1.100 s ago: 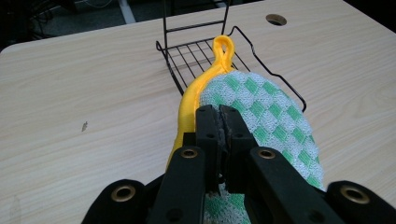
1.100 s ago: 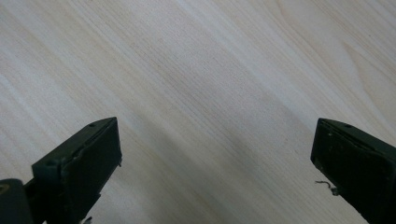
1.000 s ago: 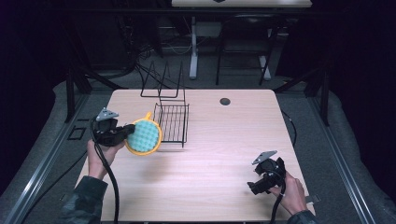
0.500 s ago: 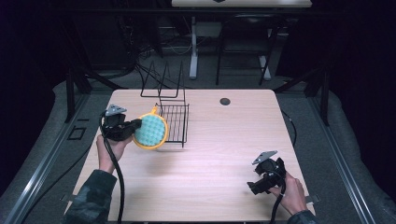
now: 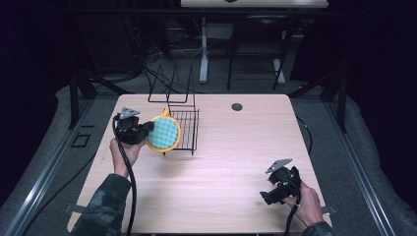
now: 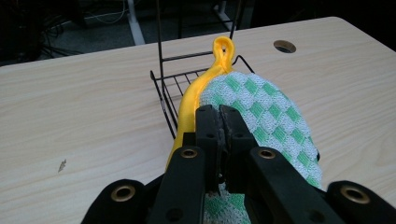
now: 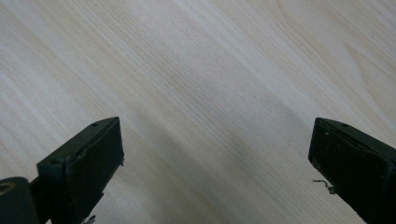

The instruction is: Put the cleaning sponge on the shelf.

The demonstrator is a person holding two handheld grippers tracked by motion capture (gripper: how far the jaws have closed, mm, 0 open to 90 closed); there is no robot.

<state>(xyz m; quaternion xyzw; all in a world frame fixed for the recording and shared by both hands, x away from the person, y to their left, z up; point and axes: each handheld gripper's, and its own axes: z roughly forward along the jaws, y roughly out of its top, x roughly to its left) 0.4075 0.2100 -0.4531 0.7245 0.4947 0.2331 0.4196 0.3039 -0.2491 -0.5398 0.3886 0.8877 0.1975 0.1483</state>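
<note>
The left gripper (image 6: 218,122) clamps the round yellow-rimmed, green-checked pot holder (image 6: 261,112) beside the black wire rack (image 5: 183,129); next it probably slots in. The right gripper (image 7: 215,158) is released.

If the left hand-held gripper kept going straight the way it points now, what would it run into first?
Probably the black wire rack: the left hand-held gripper, shut on the round green-checked, yellow-rimmed pot holder, points at its near end, though depth is unclear.
</note>
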